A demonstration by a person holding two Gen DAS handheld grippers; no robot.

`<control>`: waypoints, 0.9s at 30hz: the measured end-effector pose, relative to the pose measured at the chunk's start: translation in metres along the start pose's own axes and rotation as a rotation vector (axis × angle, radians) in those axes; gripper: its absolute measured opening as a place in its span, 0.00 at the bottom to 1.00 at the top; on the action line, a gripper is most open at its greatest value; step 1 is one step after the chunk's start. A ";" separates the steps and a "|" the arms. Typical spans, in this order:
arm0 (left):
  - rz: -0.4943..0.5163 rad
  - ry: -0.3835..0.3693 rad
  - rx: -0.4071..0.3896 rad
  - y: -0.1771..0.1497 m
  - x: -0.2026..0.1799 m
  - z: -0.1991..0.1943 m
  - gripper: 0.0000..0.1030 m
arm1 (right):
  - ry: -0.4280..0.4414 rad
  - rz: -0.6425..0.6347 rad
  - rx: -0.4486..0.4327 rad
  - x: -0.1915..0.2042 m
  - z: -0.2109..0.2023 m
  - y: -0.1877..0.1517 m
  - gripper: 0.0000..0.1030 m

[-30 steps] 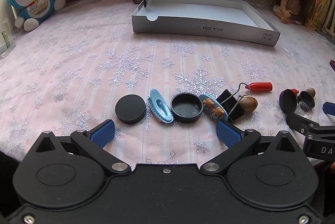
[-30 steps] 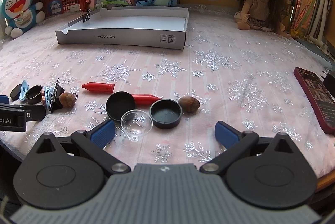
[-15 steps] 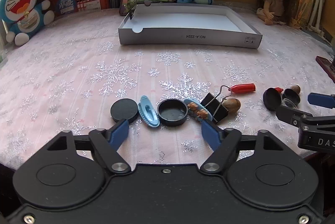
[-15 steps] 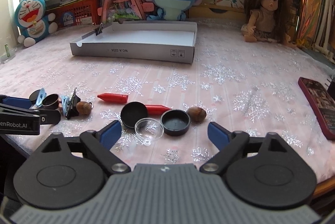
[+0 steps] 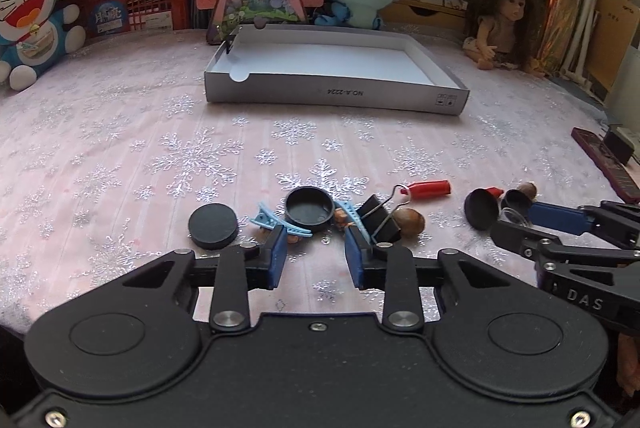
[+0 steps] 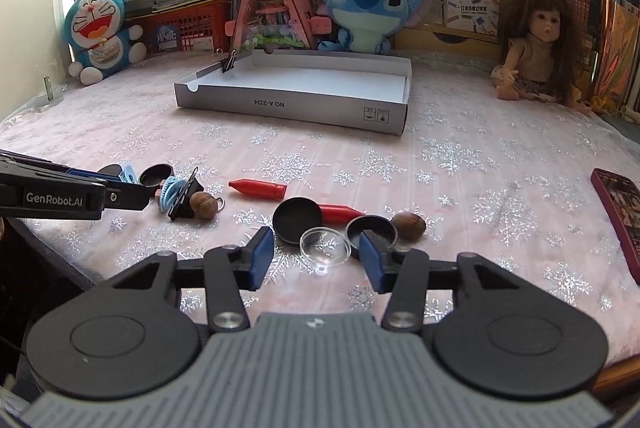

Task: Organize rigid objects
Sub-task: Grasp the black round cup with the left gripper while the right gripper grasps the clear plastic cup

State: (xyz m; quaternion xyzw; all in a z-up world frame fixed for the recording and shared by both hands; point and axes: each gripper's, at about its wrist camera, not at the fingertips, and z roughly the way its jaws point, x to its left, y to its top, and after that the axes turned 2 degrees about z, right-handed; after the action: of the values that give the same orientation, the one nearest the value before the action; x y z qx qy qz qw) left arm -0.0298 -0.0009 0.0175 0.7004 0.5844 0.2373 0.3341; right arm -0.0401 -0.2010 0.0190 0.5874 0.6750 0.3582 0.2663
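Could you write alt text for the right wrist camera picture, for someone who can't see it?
An open gripper hovers over a clear dish, black caps and red crayons on a snowflake tablecloth. An empty white box and plush toys sit behind.

matt cardboard tray (image 5: 280, 94); glittery pink tablecloth (image 5: 120, 148); clear glossy plastic dish (image 6: 325, 246); matt black lid (image 5: 213, 226).
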 end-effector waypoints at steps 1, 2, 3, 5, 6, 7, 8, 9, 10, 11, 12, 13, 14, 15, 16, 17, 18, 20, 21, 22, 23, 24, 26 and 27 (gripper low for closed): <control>0.002 -0.004 -0.003 0.000 -0.001 -0.001 0.29 | 0.001 0.004 0.002 0.000 0.000 0.000 0.49; 0.006 -0.008 -0.008 0.000 -0.002 -0.001 0.29 | 0.000 0.006 0.004 -0.001 0.001 0.000 0.48; 0.008 -0.009 -0.011 0.000 -0.003 -0.002 0.29 | 0.000 0.004 0.007 -0.001 0.001 0.000 0.48; 0.004 -0.004 -0.010 0.001 -0.003 -0.001 0.29 | -0.002 0.002 0.009 -0.001 0.002 0.000 0.47; 0.001 -0.001 -0.011 0.002 -0.001 0.000 0.29 | -0.002 0.003 0.009 -0.001 0.002 0.000 0.47; -0.001 0.003 -0.012 0.002 0.000 0.001 0.29 | -0.002 0.004 0.010 -0.002 0.002 0.000 0.47; -0.001 0.009 -0.017 0.003 0.001 0.002 0.29 | -0.001 0.005 0.010 -0.002 0.002 0.001 0.47; 0.001 0.014 -0.024 0.004 0.001 0.002 0.30 | 0.000 0.005 0.010 -0.002 0.003 0.001 0.47; 0.006 0.019 -0.030 0.005 0.002 0.003 0.30 | 0.000 0.004 0.011 -0.002 0.003 0.001 0.47; 0.017 0.023 -0.036 0.007 0.002 0.004 0.33 | 0.001 0.002 0.011 -0.002 0.003 0.001 0.47; 0.033 0.028 -0.044 0.009 0.001 0.006 0.37 | 0.002 -0.001 0.011 -0.002 0.004 0.001 0.47; 0.049 0.031 -0.052 0.010 0.000 0.008 0.38 | 0.004 -0.004 0.011 -0.002 0.004 0.001 0.47; 0.065 0.034 -0.056 0.011 -0.001 0.009 0.39 | 0.007 -0.006 0.012 -0.001 0.005 0.001 0.47; 0.082 0.036 -0.057 0.012 -0.002 0.012 0.39 | 0.009 -0.008 0.012 -0.001 0.005 0.002 0.47; 0.093 0.037 -0.056 0.012 -0.004 0.014 0.39 | 0.013 -0.011 0.012 0.000 0.006 0.002 0.47; 0.102 0.037 -0.052 0.012 -0.005 0.016 0.39 | 0.017 -0.014 0.013 0.001 0.006 0.002 0.47; 0.105 0.035 -0.051 0.012 -0.006 0.018 0.40 | 0.021 -0.016 0.013 0.001 0.007 0.002 0.47; 0.106 0.033 -0.056 0.011 -0.006 0.020 0.40 | 0.030 -0.022 0.015 0.003 0.007 0.002 0.46; 0.107 0.038 -0.056 0.010 -0.006 0.021 0.40 | 0.033 -0.025 0.016 0.004 0.007 0.001 0.46; 0.109 0.042 -0.057 0.010 -0.006 0.020 0.40 | 0.034 -0.028 0.019 0.005 0.007 0.001 0.46; 0.114 0.045 -0.055 0.010 -0.005 0.019 0.40 | 0.034 -0.028 0.022 0.005 0.008 0.001 0.46; 0.118 0.046 -0.052 0.009 -0.004 0.018 0.40 | 0.031 -0.026 0.024 0.004 0.008 0.000 0.46; 0.120 0.046 -0.046 0.007 0.000 0.016 0.40 | 0.027 -0.017 0.030 0.001 0.009 -0.001 0.46; 0.120 0.046 -0.041 0.006 0.002 0.016 0.40 | 0.025 -0.010 0.032 0.000 0.010 -0.001 0.46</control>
State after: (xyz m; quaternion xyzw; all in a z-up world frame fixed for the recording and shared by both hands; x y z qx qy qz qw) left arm -0.0143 -0.0028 0.0116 0.7215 0.5441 0.2848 0.3198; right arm -0.0331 -0.1992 0.0121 0.5836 0.6870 0.3533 0.2503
